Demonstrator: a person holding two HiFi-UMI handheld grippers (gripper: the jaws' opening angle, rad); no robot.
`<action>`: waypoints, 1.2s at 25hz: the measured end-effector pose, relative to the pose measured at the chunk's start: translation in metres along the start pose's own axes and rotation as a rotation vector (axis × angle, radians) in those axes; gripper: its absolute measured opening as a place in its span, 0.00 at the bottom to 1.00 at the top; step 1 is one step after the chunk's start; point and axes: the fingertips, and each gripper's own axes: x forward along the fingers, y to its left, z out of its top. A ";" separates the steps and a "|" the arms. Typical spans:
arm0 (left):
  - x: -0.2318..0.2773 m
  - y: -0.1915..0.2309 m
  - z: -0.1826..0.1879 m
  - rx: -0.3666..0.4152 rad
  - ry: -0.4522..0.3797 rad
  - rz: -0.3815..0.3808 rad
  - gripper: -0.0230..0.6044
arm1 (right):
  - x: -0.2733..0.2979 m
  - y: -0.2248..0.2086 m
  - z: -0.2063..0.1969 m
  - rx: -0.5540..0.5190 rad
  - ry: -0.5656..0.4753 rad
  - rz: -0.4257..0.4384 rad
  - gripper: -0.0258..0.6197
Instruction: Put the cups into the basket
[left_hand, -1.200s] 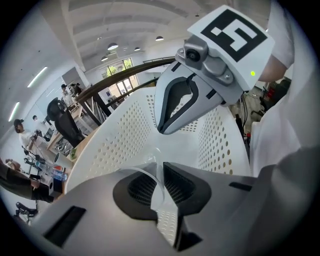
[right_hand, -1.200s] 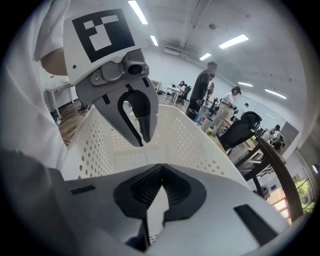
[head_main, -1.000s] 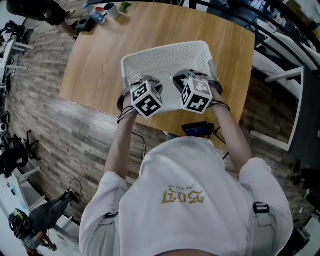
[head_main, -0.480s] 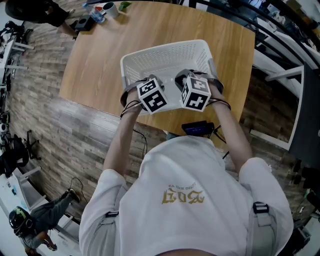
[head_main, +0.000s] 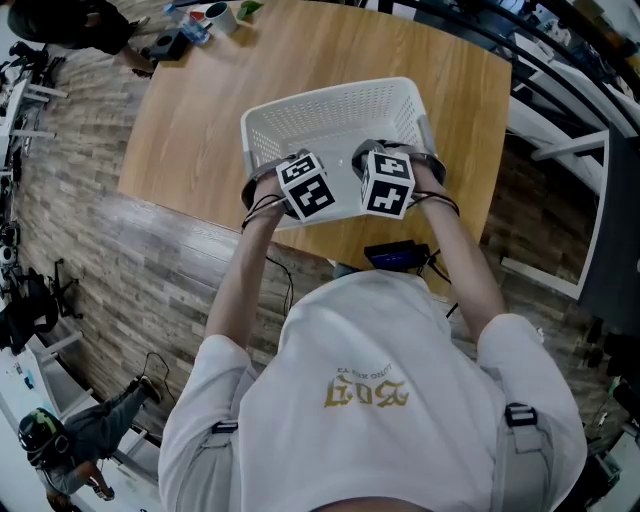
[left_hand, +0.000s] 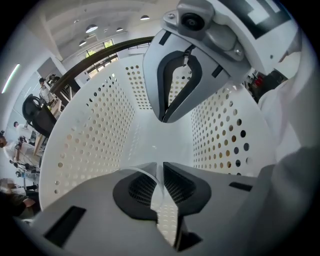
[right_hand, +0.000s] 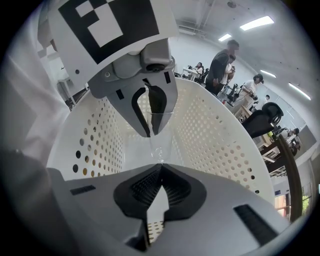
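Observation:
The white perforated basket (head_main: 330, 110) stands on the wooden table (head_main: 190, 120). Both grippers point steeply down into its near part, side by side. My left gripper (head_main: 303, 183) is shut on the thin rim of a clear cup (left_hand: 149, 174). In the right gripper view that cup (right_hand: 159, 137) hangs below the left gripper (right_hand: 151, 127), inside the basket's walls (right_hand: 210, 140). My right gripper (right_hand: 160, 175) has its pads together, and I make out nothing between them. It also shows in the left gripper view, where the right gripper (left_hand: 167, 114) hangs over the basket floor.
A mug (head_main: 220, 18) and small items lie at the table's far left corner. A dark device (head_main: 398, 257) sits by the near table edge under my right arm. Several people and chairs are in the room beyond.
Both grippers have sunk a little deeper into the basket and tipped more steeply down. The left one still holds the cup.

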 end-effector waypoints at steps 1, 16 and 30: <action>0.003 0.000 -0.001 0.001 0.007 -0.002 0.11 | 0.002 0.000 -0.001 0.002 0.004 0.006 0.06; 0.024 -0.005 -0.016 0.096 0.135 -0.038 0.11 | 0.017 0.002 -0.009 -0.001 0.057 0.042 0.06; 0.041 -0.007 -0.028 0.157 0.217 -0.055 0.11 | 0.022 0.006 -0.010 0.069 0.032 0.075 0.06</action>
